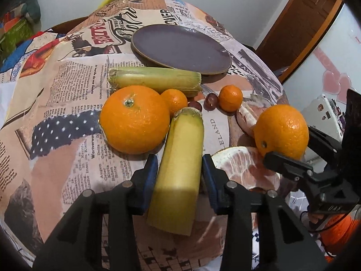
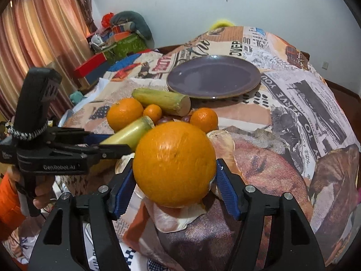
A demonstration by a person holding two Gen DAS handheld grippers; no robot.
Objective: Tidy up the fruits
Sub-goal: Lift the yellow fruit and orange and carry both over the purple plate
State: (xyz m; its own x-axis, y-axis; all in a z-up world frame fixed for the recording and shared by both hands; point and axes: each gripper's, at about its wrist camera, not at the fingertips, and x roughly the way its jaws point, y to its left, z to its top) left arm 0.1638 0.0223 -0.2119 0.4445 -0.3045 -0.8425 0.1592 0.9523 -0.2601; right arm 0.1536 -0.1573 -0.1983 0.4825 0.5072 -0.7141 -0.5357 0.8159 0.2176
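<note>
"genrobot.ai" on the left tongs [image 2: 117, 144]; "serve you" and "leland" printed on the tablecloth [image 2: 293, 94].

We saw even, soft indoor light and weak shadows. Glare flecked the purple plate [image 1: 180, 48]. Fisheye bending and dark corners framed both views.

On the newspaper-print tablecloth [image 1: 67, 85] lie 2 large round oranges [image 1: 134, 119] [image 1: 282, 131], 2 small round tangerines [image 1: 174, 100] [image 1: 230, 98], 2 yellow-green cut sugarcane pieces [image 1: 155, 79] [image 1: 180, 171], 2 dark red grapes [image 1: 211, 100] [image 1: 195, 105], 2 peeled pink pomelo pieces [image 1: 243, 167] [image 1: 247, 117], and 1 round purple ceramic plate [image 1: 180, 48]. In the right wrist view, 1 flat pale piece of peel [image 2: 176, 219] shows beneath the nearest orange.
</note>
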